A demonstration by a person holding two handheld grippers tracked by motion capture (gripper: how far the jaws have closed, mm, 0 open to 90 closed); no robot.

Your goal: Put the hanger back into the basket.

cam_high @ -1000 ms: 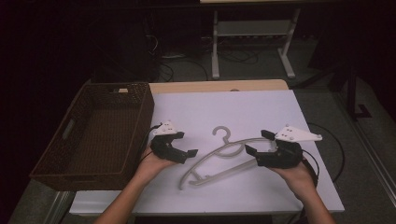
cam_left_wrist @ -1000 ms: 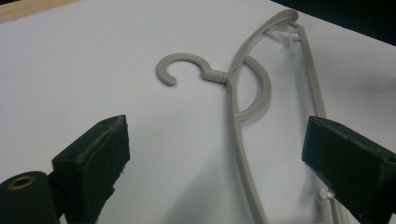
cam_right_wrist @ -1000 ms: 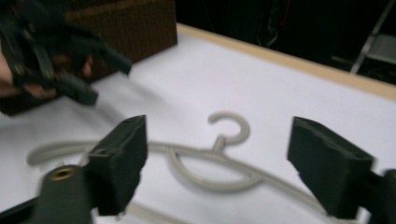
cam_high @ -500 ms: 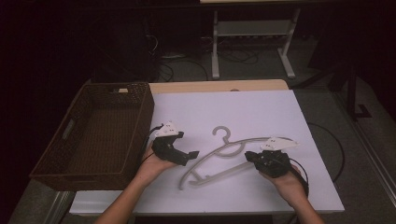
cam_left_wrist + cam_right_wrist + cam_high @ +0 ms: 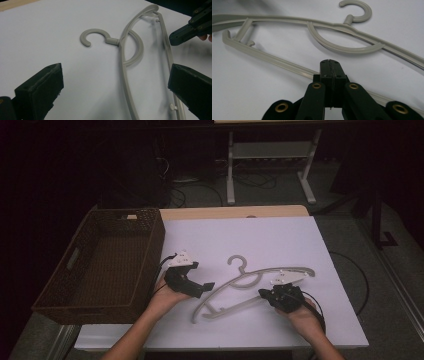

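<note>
A grey plastic hanger (image 5: 243, 269) lies flat on the white table top, hook pointing away from me. My left gripper (image 5: 202, 289) hovers just left of it, jaws wide apart; in the left gripper view the hanger (image 5: 123, 65) runs between the open jaws (image 5: 115, 75), with nothing held. My right gripper (image 5: 265, 295) is at the hanger's lower bar, near its right half. In the right gripper view its jaws (image 5: 329, 62) are pressed together, and the bar (image 5: 287, 62) passes beneath them, not between them. The right gripper (image 5: 190, 30) also appears at the top right of the left gripper view.
A brown wicker basket (image 5: 150, 250) stands on the left, close to my left hand, with nothing in it that I can see. The white sheet (image 5: 280, 235) stretches beyond the hanger. A metal stand (image 5: 272, 155) and cables sit on the dark floor behind the table.
My right gripper has slid left and toward me, down onto the hanger's lower bar. The left gripper and the hanger have stayed put.
</note>
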